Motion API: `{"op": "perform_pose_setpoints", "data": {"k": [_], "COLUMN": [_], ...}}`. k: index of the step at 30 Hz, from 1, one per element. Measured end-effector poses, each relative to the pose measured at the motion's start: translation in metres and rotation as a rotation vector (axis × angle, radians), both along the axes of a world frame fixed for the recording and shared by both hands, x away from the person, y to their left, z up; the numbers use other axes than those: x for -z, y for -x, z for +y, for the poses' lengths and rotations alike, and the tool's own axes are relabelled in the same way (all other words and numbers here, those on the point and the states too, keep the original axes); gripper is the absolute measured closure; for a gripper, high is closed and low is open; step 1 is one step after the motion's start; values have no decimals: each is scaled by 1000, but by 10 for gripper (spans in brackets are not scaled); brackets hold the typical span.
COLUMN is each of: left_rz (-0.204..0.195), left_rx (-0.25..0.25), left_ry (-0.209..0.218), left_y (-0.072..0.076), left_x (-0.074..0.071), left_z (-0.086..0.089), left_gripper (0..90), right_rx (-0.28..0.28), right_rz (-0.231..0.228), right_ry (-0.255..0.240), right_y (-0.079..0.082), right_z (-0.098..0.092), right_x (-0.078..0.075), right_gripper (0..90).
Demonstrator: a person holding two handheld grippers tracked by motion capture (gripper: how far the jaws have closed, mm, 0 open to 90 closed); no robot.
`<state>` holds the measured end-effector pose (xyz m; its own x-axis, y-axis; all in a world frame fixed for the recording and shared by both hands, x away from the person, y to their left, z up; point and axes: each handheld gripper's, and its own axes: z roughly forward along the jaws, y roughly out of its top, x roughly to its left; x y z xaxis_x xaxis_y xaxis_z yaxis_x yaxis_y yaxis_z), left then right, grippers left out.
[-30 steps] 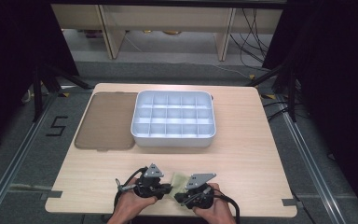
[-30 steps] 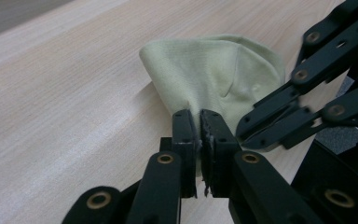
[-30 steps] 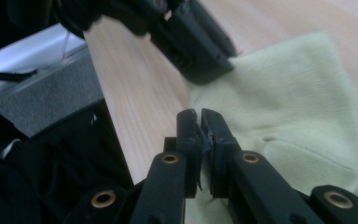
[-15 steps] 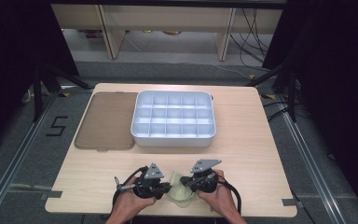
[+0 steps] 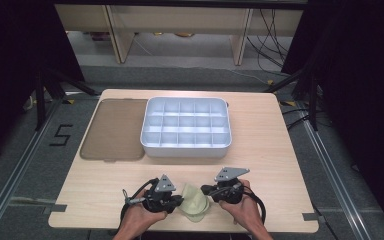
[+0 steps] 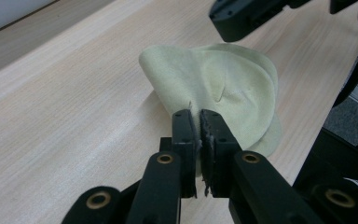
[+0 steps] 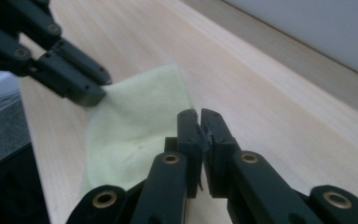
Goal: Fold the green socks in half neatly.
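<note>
A pale yellow-green cloth [image 5: 194, 202] lies bunched near the table's front edge, between my two grippers. My left gripper [image 5: 180, 201] is shut on its left edge; in the left gripper view the jaws [image 6: 199, 114] pinch the cloth [image 6: 223, 84], which rises behind them in a dome. My right gripper [image 5: 205, 190] is shut at the cloth's right edge. In the right gripper view the cloth [image 7: 130, 116] runs right up to the tips of that gripper [image 7: 198, 114]. Across the cloth, the left gripper [image 7: 95, 93] grips the far side.
A white tray [image 5: 185, 150] divided into several compartments stands at the middle of the wooden table [image 5: 280, 165]. A flat brown lid [image 5: 115, 127] lies to its left. The table's front edge is just below the hands.
My right gripper has moved right and a little up, away from the left one. The cloth between them has spread from a small bundle into a wider shape. The left gripper has stayed put.
</note>
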<state>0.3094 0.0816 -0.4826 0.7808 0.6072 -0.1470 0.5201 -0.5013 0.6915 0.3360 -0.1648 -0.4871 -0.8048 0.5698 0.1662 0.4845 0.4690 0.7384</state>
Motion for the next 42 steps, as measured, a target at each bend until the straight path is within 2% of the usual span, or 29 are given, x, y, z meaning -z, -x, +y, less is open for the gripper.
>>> {"op": "perform_pose_setpoints", "data": {"k": [3, 6, 7, 8, 10, 12, 15, 17, 18, 22, 26, 28, 30, 32, 34, 35, 40, 41, 42], "left_rz": [-4, -8, -19, -11, -12, -14, -31, -47, -54, -72, -69, -74, -75, -69, -72, -75, -82, -94, -94], "left_rx": [-6, -15, -3, -18, -4, -10, -17, -10, -6, 18, 37, 38, 52, 37, 46, 45, 43, 48, 48], "left_ry": [-2, -5, -10, -2, 0, 3, 3, 3, 7, 6, 3, -14, -10, 9, -2, -8, -2, -16, -13], "left_y": [0, 0, -2, -1, -1, 0, 0, 3, 4, 9, 12, 13, 13, 13, 13, 12, 15, 15, 15], "left_x": [0, -1, -1, -1, -3, -3, -6, -9, -10, -12, -11, -11, -11, -10, -11, -11, -12, -13, -13], "left_z": [0, 1, 1, 1, 1, -1, -2, -5, -6, -15, -22, -23, -22, -22, -22, -21, -25, -25, -27], "left_gripper": [842, 841, 841, 840, 840, 840, 840, 841, 841, 841, 841, 841, 841, 841, 841, 841, 840, 839, 839], "right_rx": [-27, -35, -30, -28, -42, -36, -26, -28, -11, -21, -20, -16, -22, -24, -38, -23, -20, -15, -18], "right_rz": [14, 22, 22, 20, 34, 49, 65, 61, 82, 69, 69, 72, 60, 47, 32, 54, 95, 110, 98], "right_ry": [0, 14, 21, 26, 35, 52, 39, 37, 30, 33, 30, 20, 8, 1, 18, 25, 62, 62, 66], "right_y": [7, 13, 14, 15, 15, 13, 11, 11, 13, 12, 12, 12, 12, 14, 15, 18, 22, 22, 21], "right_z": [-2, -2, -2, -3, -2, -2, -2, -3, -2, -2, -2, -3, -4, -6, -8, -9, -11, -9, -9], "right_x": [0, 1, 3, 4, 9, 14, 15, 16, 16, 16, 16, 15, 10, 5, 3, 2, 10, 11, 12], "right_gripper": [871, 871, 871, 870, 870, 870, 871, 871, 871, 872, 871, 867, 867, 867, 867, 867, 867, 867, 867]}}
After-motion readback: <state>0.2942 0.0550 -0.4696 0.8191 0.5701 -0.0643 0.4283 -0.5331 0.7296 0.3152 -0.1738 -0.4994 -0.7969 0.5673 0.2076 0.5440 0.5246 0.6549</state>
